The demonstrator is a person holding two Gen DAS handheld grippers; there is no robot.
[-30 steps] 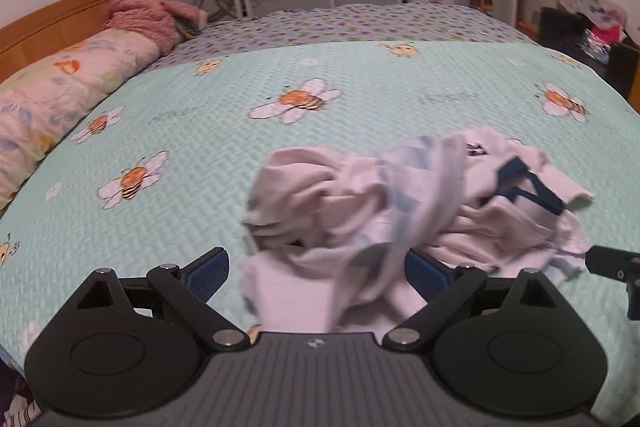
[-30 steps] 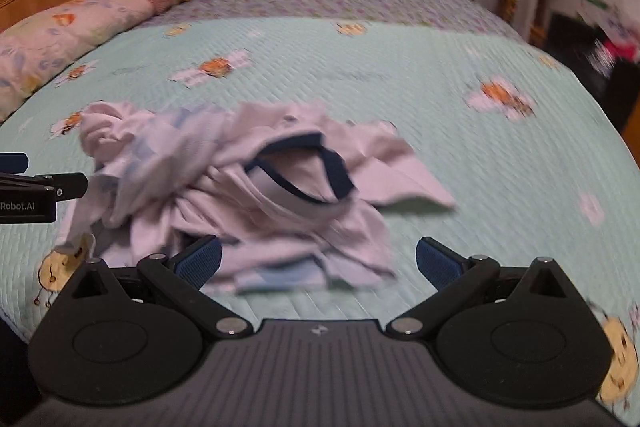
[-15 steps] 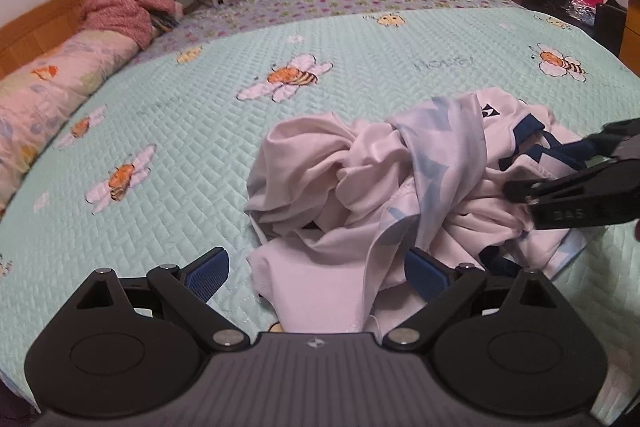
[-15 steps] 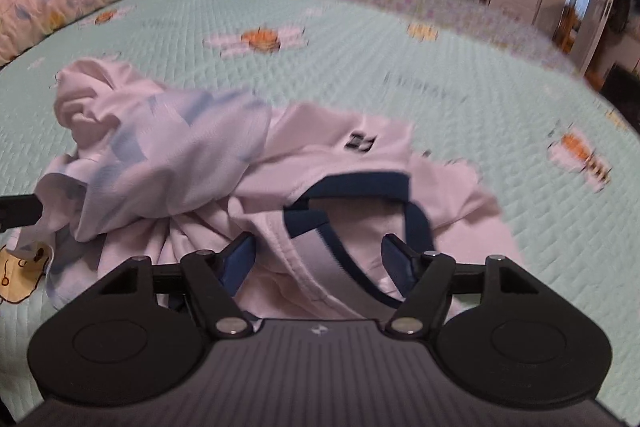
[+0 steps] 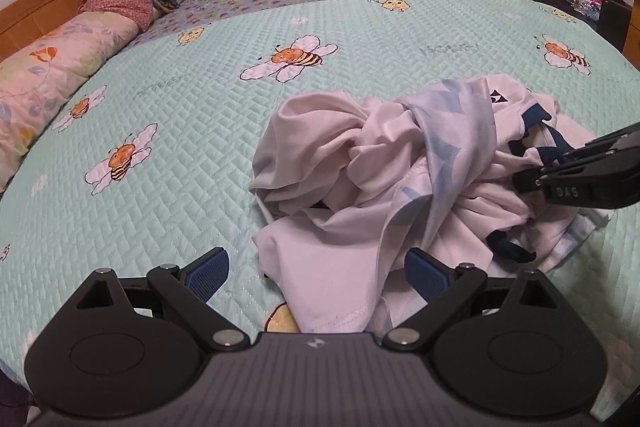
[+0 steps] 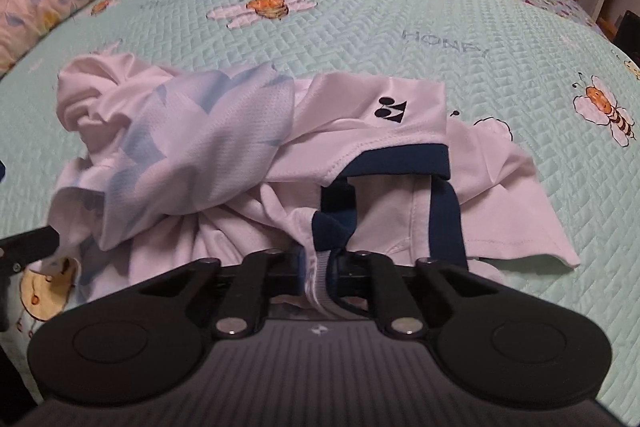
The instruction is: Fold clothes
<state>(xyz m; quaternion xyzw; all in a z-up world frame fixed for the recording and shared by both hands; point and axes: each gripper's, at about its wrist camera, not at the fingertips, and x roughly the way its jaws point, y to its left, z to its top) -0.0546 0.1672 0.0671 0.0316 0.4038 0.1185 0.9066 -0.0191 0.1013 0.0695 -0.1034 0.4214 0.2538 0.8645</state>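
Crumpled white shirt on the bee-print bedspread, right claw clamped on its collar.

The mint quilted bedspread (image 5: 192, 131) fills both views, with a floral pillow (image 5: 52, 67) at the left edge of the left wrist view. The white shirt (image 5: 360, 179) lies bunched right of centre in the frame, its navy-trimmed collar (image 6: 400, 155) toward the right. The left gripper (image 5: 316, 275) sits at the bottom centre with its jaws spread wide, a shirt hem lying between the blue pads (image 5: 208, 273); whether they touch it is unclear. The right gripper (image 6: 318, 267), bottom centre of its view, is pinched tight on a fold of collar fabric.
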